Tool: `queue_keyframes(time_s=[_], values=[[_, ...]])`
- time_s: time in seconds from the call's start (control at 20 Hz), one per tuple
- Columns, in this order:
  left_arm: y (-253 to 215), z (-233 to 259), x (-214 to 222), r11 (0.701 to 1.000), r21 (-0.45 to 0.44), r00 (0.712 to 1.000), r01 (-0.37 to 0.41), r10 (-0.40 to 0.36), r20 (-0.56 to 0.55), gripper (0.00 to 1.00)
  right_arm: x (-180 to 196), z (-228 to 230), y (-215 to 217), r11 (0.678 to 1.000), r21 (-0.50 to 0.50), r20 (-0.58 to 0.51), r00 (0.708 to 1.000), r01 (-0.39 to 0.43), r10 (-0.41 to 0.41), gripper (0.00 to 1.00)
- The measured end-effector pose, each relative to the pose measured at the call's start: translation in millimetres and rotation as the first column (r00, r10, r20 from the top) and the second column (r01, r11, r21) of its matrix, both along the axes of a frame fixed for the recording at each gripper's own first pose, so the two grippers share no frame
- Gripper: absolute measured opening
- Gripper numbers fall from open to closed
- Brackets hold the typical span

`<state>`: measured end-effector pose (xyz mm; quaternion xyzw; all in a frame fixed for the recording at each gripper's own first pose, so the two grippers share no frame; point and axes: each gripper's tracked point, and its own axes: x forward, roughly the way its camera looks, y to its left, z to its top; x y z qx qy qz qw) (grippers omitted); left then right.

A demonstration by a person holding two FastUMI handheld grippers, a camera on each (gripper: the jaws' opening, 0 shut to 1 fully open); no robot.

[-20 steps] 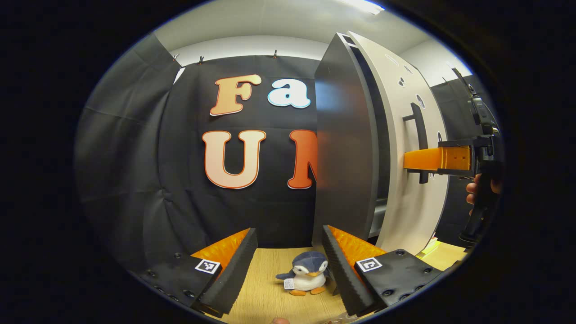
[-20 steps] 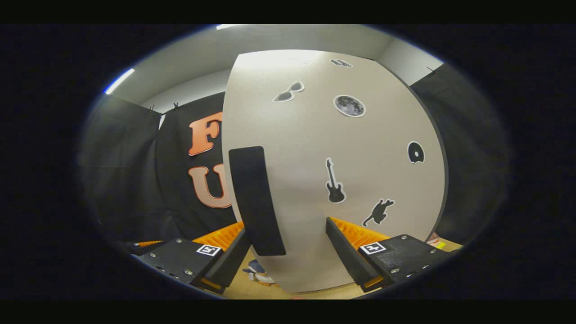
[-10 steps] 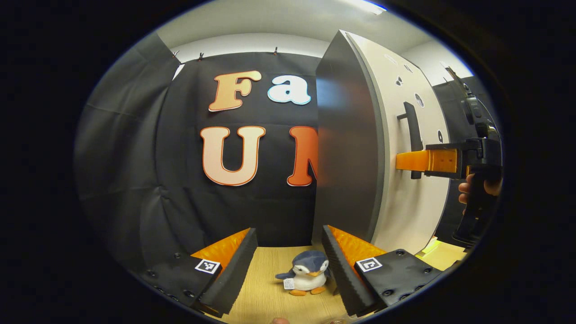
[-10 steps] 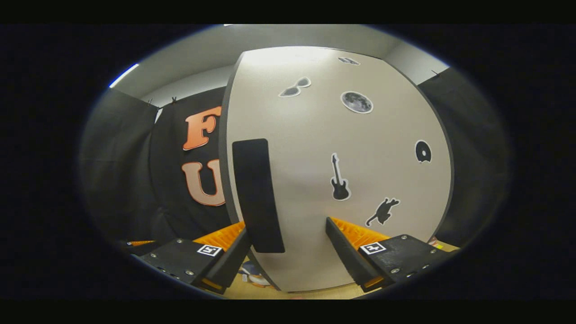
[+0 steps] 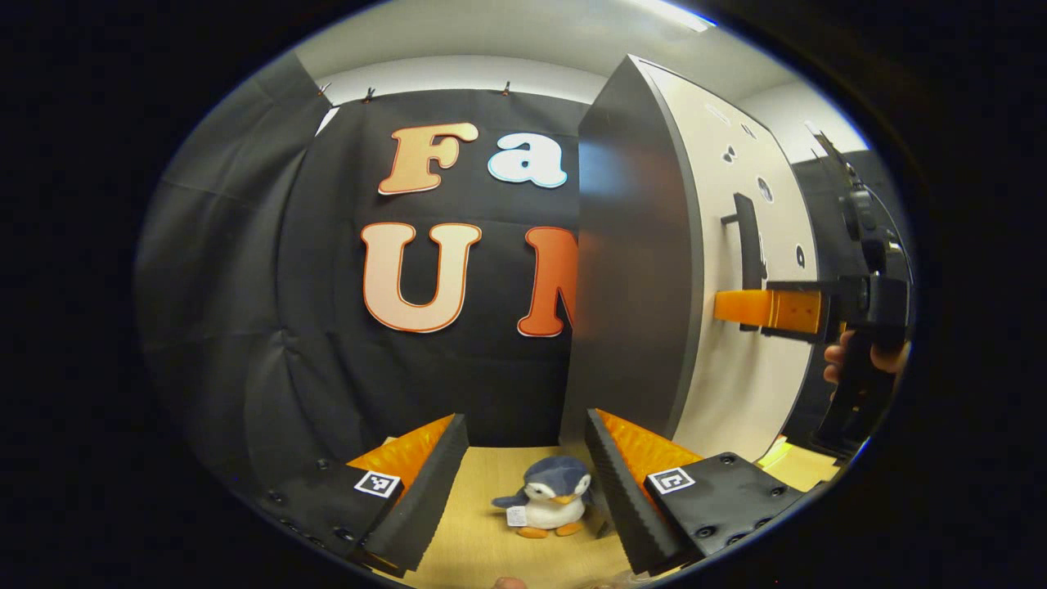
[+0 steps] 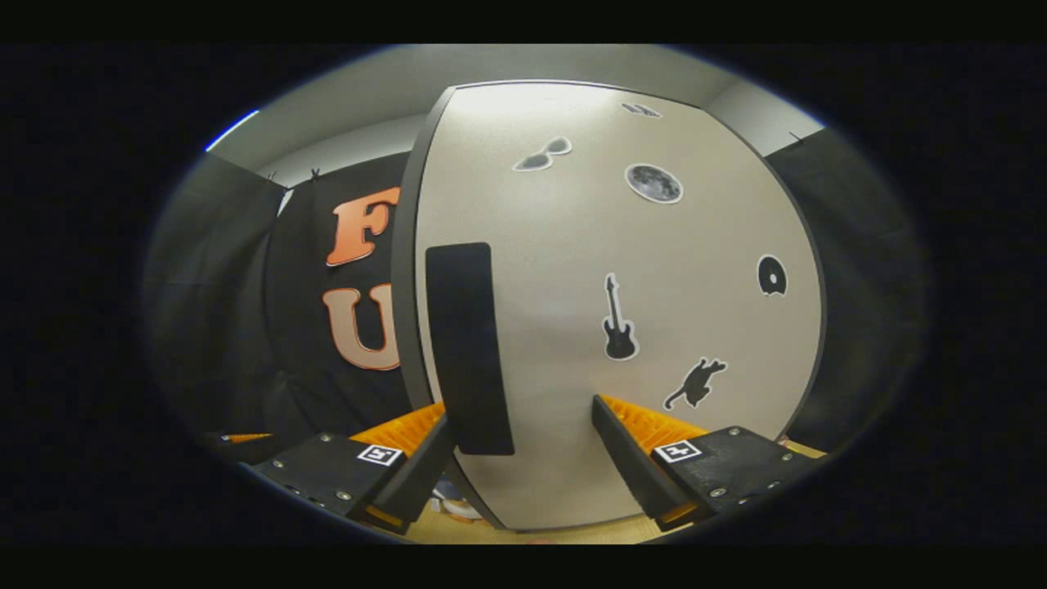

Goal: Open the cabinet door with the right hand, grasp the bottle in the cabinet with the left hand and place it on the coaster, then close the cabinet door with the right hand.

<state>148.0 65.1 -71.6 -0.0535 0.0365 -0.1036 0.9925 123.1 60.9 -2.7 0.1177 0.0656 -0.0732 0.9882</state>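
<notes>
Apparently the job stands at its last stage, though the pictures leave much of it unproved. The cabinet [image 5: 630, 270] stands on the wooden table [image 5: 491, 478], toward its right side in the left gripper view, and its pale cabinet door [image 6: 589, 327] looks flush or nearly flush with the dark side panel; I cannot tell whether a sliver of gap is left. The right gripper [image 6: 523, 425] faces the door front with its jaws spread wide, the dark handle [image 6: 468, 348] just above its left finger; in the left gripper view its finger reaches the door beside that handle, pressing rather than clasping, as far as I can judge. It holds nothing. The left gripper [image 5: 523, 458] hangs over the front part of the table, jaws wide apart and bare, a small plush penguin [image 5: 544, 501] lying on the wood between its fingers but farther off. Whether the bottle sits on the coaster I cannot tell. If it is placed, what remains is only the final push to seat the door and drawing the right gripper away.
</notes>
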Motion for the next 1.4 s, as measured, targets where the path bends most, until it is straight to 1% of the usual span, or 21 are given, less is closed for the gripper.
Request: queue_keyframes(time_s=[0.05, 0.1, 0.25, 0.35, 0.4, 0.45, 0.5, 0.8, 1.1, 1.4], values=[[1, 1, -3, 1.000, 0.000, 1.000, -0.011, 0.011, 0.003, 0.94, -1, 0, 2, 1.000, 0.007, 0.000, 1.000, -0.009, 0.009, 1.00], [5, 4, -5, 1.000, 0.004, 1.000, -0.027, 0.027, 0.009, 0.94, -4, 3, 3, 1.000, 0.004, 0.004, 1.000, -0.016, 0.016, 0.96], [12, 10, -15, 0.997, 0.033, 0.997, -0.074, 0.073, 0.026, 0.94, -18, 15, 4, 0.999, -0.022, 0.035, 0.999, -0.036, 0.037, 0.96], [10, 12, -26, 0.995, 0.026, 0.995, -0.096, 0.095, 0.030, 0.94, -30, 22, 6, 0.998, -0.022, 0.046, 0.997, -0.060, 0.061, 0.96], [9, 14, -32, 0.994, 0.019, 0.994, -0.108, 0.108, 0.031, 0.94, -38, 23, 6, 0.997, -0.023, 0.047, 0.996, -0.073, 0.074, 0.92], [8, 15, -39, 0.992, 0.018, 0.992, -0.126, 0.125, 0.032, 0.94, -47, 24, 6, 0.996, -0.027, 0.047, 0.995, -0.084, 0.086, 0.92], [8, 17, -44, 0.990, 0.018, 0.989, -0.142, 0.141, 0.035, 0.94, -56, 26, 4, 0.995, -0.036, 0.048, 0.994, -0.094, 0.096, 0.96], [-3, 33, -92, 0.974, 0.024, 0.972, -0.227, 0.225, 0.062, 0.94, -118, 32, -20, 0.988, -0.085, 0.054, 0.990, -0.127, 0.132, 0.96], [-27, 50, -135, 0.966, 0.030, 0.964, -0.257, 0.254, 0.078, 0.94, -175, 41, -41, 0.983, -0.105, 0.073, 0.985, -0.150, 0.158, 0.96], [-49, 66, -171, 0.961, 0.049, 0.959, -0.272, 0.267, 0.098, 0.94, -218, 41, -57, 0.980, -0.120, 0.069, 0.983, -0.162, 0.171, 0.96]])
